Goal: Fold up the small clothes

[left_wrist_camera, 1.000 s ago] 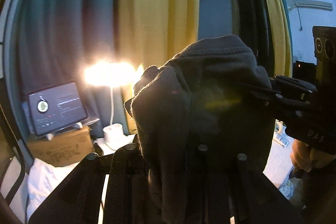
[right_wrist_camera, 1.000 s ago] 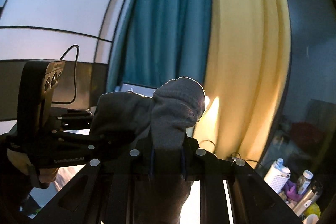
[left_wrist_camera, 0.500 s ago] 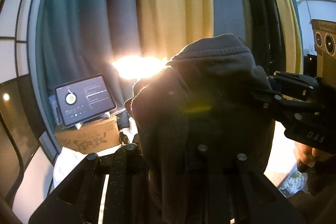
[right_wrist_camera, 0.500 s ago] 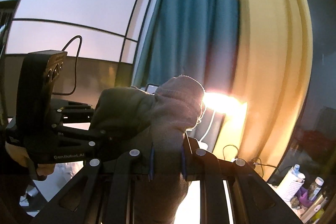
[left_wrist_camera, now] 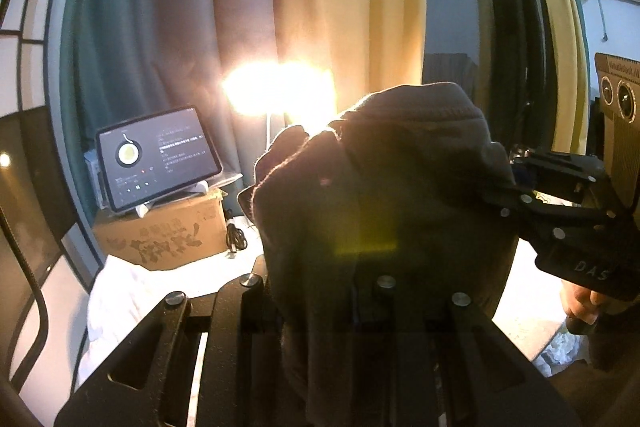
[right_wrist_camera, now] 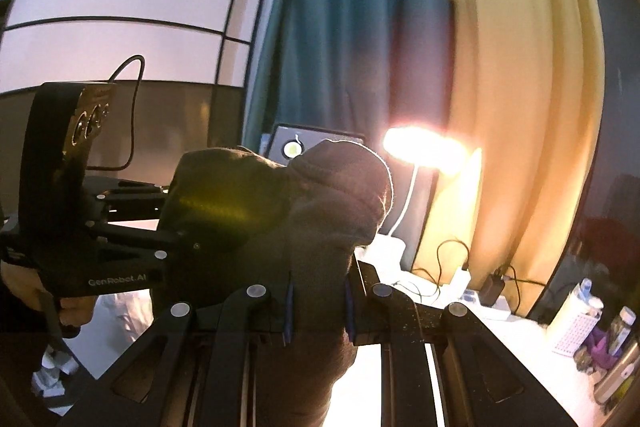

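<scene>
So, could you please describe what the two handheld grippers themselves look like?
Both are matte black linkage frames with round silver rivets. The left gripper carries white "GenRobot.AI" lettering, a tall lens block and a black cable. The right gripper shows "DAS" and a tan lens block; blue-edged pads flank its fingers.

From my left wrist view, the dark garment [left_wrist_camera: 380, 211] swallows the left gripper [left_wrist_camera: 320, 307]: I can't see its fingertips at all. The garment's lower end runs off the bottom edge. The right gripper [left_wrist_camera: 504, 195] pokes in from the right, tips buried in cloth, body cut by the frame edge. The lamp [left_wrist_camera: 280, 91] is pure glare, its shape lost. Text on the tablet [left_wrist_camera: 156, 157] is too small to read. On the right wrist view, the curtains [right_wrist_camera: 400, 47] smear with blur, and the bottles [right_wrist_camera: 616, 339] at the lower right are too dim and small to identify.
</scene>
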`<state>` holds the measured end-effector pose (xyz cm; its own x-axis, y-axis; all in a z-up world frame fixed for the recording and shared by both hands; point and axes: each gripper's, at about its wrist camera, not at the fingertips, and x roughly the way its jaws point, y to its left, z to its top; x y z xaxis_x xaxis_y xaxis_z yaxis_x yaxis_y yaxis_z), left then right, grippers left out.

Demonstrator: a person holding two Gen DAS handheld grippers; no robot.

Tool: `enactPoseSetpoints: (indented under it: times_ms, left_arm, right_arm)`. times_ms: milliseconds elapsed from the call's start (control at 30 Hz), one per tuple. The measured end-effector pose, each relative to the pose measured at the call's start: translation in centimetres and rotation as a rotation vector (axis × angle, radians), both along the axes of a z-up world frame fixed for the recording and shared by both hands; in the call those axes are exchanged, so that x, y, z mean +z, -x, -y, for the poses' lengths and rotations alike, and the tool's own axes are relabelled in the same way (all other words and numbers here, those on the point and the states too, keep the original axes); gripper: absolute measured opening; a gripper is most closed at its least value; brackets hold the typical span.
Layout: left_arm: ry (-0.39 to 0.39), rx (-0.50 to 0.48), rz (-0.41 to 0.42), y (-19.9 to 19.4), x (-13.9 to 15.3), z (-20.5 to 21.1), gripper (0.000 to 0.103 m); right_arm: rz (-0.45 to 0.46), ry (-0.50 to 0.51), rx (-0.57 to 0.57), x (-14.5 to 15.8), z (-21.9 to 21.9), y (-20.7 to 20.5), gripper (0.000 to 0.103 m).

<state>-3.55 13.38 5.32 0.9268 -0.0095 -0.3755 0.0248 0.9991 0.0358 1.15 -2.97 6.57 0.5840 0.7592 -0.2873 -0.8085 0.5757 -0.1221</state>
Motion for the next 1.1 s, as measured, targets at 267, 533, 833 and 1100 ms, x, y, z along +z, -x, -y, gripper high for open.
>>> enactPoseSetpoints:
  times_ms: [267,533,833,1100]
  left_arm:
    - [0.01,-0.006,-0.063,-3.3,-1.6,-0.2,0.021]
    - [0.029,-0.01,-0.133,-7.1,-3.6,-1.3,0.021]
    - [0.068,-0.012,-0.21,-10.9,-6.2,-2.9,0.021]
    - [0.106,0.008,-0.283,-14.1,-9.4,-4.6,0.021]
  right_arm:
    - [-0.079,0.009,-0.02,-2.2,-0.8,-4.1,0.018]
    - [-0.145,0.022,-0.034,-4.3,-2.0,-8.0,0.018]
    - [-0.226,0.05,-0.048,-7.6,-3.6,-12.8,0.018]
    - [-0.295,0.088,-0.048,-11.1,-5.9,-16.6,0.018]
